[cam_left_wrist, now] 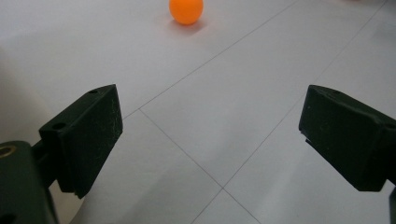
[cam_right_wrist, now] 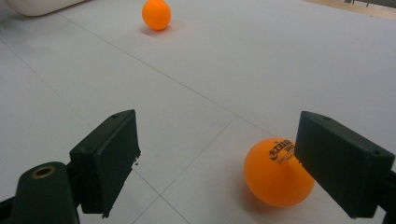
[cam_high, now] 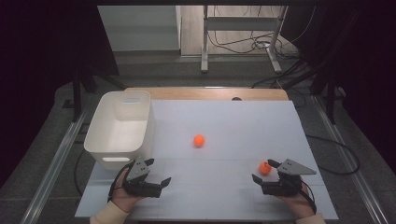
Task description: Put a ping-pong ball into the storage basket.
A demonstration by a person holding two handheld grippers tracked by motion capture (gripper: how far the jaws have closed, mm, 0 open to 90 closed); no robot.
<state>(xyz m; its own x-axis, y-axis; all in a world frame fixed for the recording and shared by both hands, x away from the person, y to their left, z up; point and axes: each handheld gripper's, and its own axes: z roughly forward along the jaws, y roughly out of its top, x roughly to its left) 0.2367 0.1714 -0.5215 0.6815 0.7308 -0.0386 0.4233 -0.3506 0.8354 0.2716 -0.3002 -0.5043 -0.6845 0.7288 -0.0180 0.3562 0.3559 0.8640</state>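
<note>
White bin (cam_high: 122, 126) is sitting at the counter's (cam_high: 233, 126) left edge. Left tongs (cam_high: 159, 173) are resting beside it, jaws spread wide, holding nothing. One orange ball (cam_high: 199, 140) is lying mid-counter. Right tongs (cam_high: 264, 171) are gaping wide, with a second orange ball (cam_high: 265, 168) lying against the inner face of one jaw.
</note>
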